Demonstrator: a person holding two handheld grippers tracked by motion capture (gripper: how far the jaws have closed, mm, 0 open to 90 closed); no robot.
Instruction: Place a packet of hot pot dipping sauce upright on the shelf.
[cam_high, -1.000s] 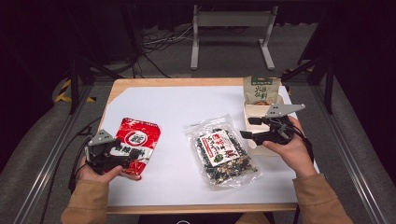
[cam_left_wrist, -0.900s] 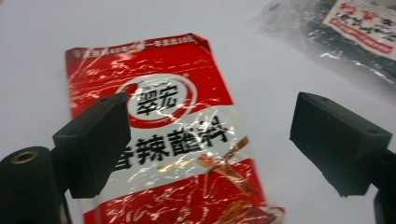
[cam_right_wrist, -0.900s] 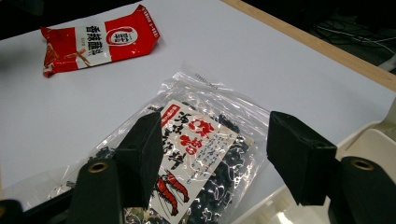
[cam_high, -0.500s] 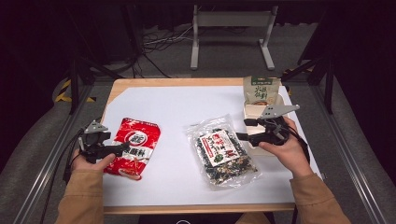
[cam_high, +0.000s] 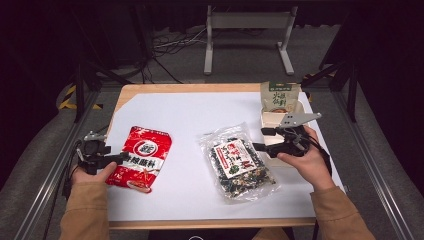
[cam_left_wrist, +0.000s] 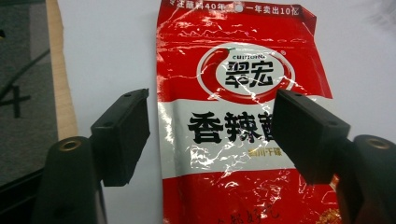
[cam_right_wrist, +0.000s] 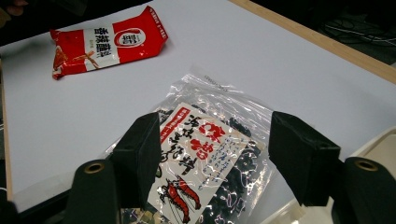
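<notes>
White paper covers the bench (cam_high: 200, 110), with dark floor and cables behind. On it lies the red pouch (cam_high: 144, 159), flat, its near side edge between the spread fingers (cam_left_wrist: 122, 135) of the left gripper (cam_high: 116, 159); those fingers have just been closing but no pad presses it yet. It looks light, thin and crinkly, with a glossy skin likely to slip, so a pinch on the flat side seam should hold better than on the puffed middle. Its lower end is cut off in the left gripper view.

Farther right, the right gripper (cam_high: 257, 140) hangs with fingers spread beside the clear seaweed bag (cam_high: 239, 162), not touching. Beyond it a green packet (cam_high: 280, 96) stands in a pale tray (cam_high: 267, 119), the tray partly hidden by that hand.
</notes>
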